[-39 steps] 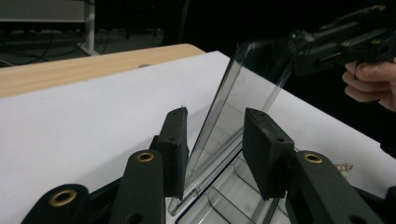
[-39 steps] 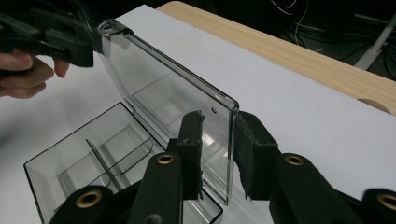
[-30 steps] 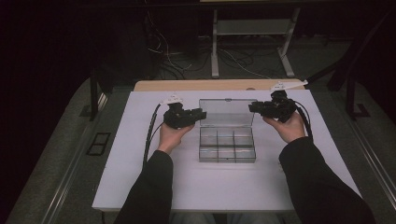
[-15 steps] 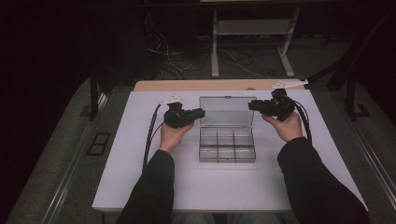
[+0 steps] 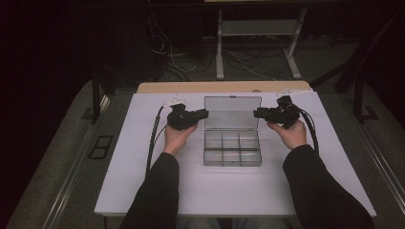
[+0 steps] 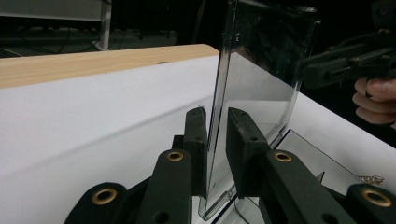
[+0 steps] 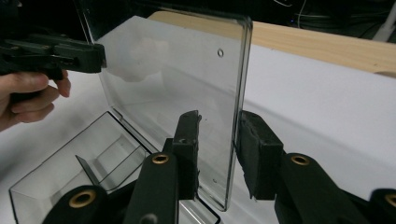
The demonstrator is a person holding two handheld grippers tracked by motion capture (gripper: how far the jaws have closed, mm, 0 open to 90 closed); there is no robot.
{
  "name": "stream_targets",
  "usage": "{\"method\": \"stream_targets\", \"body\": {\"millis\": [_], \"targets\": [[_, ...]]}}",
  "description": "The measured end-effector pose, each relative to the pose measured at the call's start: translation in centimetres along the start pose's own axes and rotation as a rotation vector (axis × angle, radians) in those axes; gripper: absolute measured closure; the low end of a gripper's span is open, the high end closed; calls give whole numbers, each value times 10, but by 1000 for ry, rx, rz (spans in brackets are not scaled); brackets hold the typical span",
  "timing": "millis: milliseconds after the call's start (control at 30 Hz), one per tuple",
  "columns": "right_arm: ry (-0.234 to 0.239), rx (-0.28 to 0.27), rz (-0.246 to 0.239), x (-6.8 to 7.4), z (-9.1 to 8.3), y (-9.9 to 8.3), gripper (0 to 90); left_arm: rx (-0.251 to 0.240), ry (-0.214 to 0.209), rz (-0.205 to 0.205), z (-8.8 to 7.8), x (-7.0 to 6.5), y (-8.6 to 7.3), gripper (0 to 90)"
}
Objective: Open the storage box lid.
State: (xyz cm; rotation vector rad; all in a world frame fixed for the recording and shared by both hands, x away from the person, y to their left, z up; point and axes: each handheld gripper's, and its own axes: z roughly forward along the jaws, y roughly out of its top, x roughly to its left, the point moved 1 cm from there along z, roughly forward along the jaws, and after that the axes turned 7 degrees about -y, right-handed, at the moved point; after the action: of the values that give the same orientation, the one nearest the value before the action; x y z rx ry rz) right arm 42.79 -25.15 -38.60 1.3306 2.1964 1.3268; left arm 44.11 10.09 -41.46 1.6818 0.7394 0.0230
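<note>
The clear plastic box is set at the middle of the white table cover, its compartmented tray lying flat and its lid raised upright at the box's twelve o'clock edge. At the lid's nine o'clock edge the left gripper is held level in the person's left hand — its jaws have just been closing, and in the left gripper view the lid's edge is seen clamped between the two pads. At the lid's three o'clock edge the right gripper is held by the right hand. In the right gripper view the lid is seen standing between the jaws, which have just been opening — the left pad lies against the pane, while a gap is seen between the pane's edge and the right pad, so the lid is not pinched there.
</note>
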Motion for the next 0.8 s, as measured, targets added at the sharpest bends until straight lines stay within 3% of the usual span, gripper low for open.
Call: {"method": "stream_targets", "body": {"millis": [333, 433, 567, 667, 800], "targets": [[48, 61, 9, -6, 6, -6, 670, -19, -2, -4, 4, 0, -1, 774], [34, 91, -29, -5, 10, -10, 675, -21, 0, -1, 4, 0, -1, 774], [25, 113, -36, -5, 15, -14, 695, -20, 5, -2, 4, 0, -1, 773], [-19, 151, -89, 0, 23, -19, 711, -19, 7, 1, 4, 1, -1, 766], [-30, 136, -91, 1, 25, -20, 712, -14, 9, -14, 4, 4, -3, 740]]}}
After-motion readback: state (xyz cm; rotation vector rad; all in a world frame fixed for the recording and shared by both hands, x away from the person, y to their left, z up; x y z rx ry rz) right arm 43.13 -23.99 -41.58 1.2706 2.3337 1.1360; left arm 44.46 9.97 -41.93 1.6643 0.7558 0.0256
